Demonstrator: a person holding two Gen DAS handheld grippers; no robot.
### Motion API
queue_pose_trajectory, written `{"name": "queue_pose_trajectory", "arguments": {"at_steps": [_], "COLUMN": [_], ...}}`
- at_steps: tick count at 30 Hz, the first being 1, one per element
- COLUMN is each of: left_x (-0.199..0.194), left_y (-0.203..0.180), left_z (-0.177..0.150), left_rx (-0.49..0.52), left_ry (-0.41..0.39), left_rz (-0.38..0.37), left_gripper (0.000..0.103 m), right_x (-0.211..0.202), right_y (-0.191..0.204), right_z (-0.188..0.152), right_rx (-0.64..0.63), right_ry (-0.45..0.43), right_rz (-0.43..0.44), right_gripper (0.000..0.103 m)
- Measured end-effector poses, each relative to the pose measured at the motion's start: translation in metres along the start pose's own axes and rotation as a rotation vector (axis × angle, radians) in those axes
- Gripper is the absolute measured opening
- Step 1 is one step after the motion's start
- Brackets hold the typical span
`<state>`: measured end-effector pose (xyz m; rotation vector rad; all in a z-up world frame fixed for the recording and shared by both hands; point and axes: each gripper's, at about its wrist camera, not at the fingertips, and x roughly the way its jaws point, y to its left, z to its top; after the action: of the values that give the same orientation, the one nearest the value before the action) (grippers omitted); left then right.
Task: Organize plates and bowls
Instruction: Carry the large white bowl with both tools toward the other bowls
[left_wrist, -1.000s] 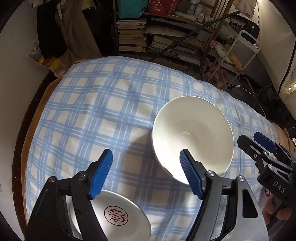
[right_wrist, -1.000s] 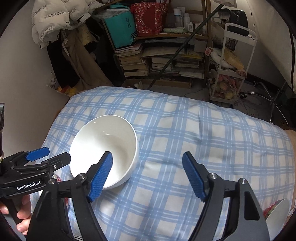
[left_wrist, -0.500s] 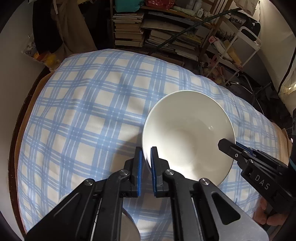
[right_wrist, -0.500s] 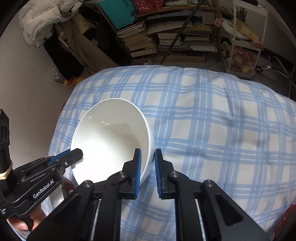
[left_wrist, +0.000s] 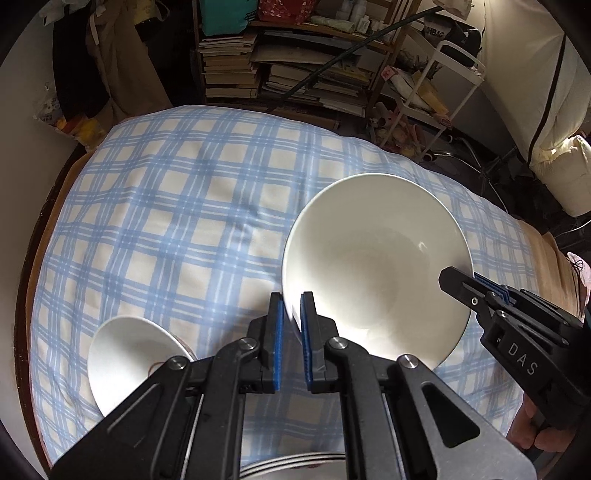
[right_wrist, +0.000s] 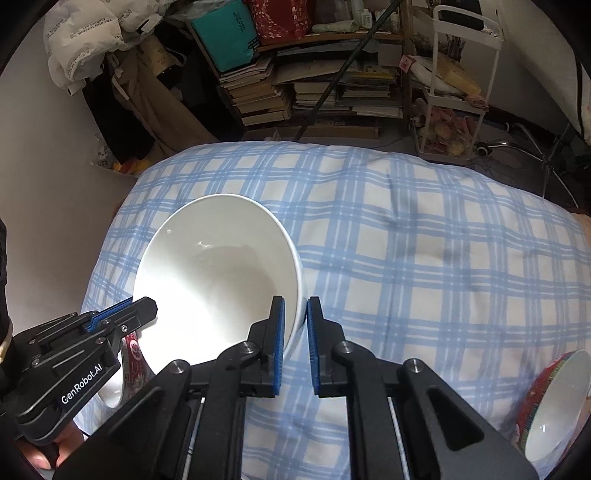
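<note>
Gripping the big white bowl (left_wrist: 376, 266) from opposite sides, both tools are closed down onto its rim: the left tool (left_wrist: 291, 317) pinches the near-left edge, low centre in its own view, and the right tool (right_wrist: 295, 321) pinches the opposite edge, with one pad inside the wall and one outside in each case. The bowl looks to be lifted a little above the blue plaid bed (left_wrist: 166, 206) and tipped, though I cannot tell for sure whether its foot clears the cover. It is empty. What the next move turns on, I'd say, is where the other crockery lies: a smaller white bowl (left_wrist: 129, 358) sits at lower left of the left view, just beside and below the left tool, so that hand is the nearer one to it. A stack of plates (left_wrist: 291, 470) shows as pale rims at the very bottom edge of that view, beneath the tool. At the lower right corner of the right view lies a red-patterned bowl (right_wrist: 554, 402), tilted on its side, also empty, well apart from the held bowl. A red-patterned piece under the left tool in the right view is too hidden to name. With two holds on one rim, the hands must travel together or the bowl may twist loose.
</note>
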<state>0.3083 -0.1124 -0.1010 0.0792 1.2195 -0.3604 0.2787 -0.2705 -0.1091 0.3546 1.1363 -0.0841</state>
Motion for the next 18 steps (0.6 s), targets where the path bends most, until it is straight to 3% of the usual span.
{"name": "queue_pose_trajectory", "arguments": {"at_steps": [18], "left_x": [-0.033], "left_y": [-0.078], "left_z": [-0.067], "left_rx": [0.082], "left_ry": [0.024], "left_rz": [-0.031], "left_gripper": [0.009], "right_x": [-0.067], "right_y": [-0.062], "right_z": [-0.070], "right_rx": [0.068], "right_ry": [-0.014], "right_rz": [-0.052], "right_gripper": [0.013]}}
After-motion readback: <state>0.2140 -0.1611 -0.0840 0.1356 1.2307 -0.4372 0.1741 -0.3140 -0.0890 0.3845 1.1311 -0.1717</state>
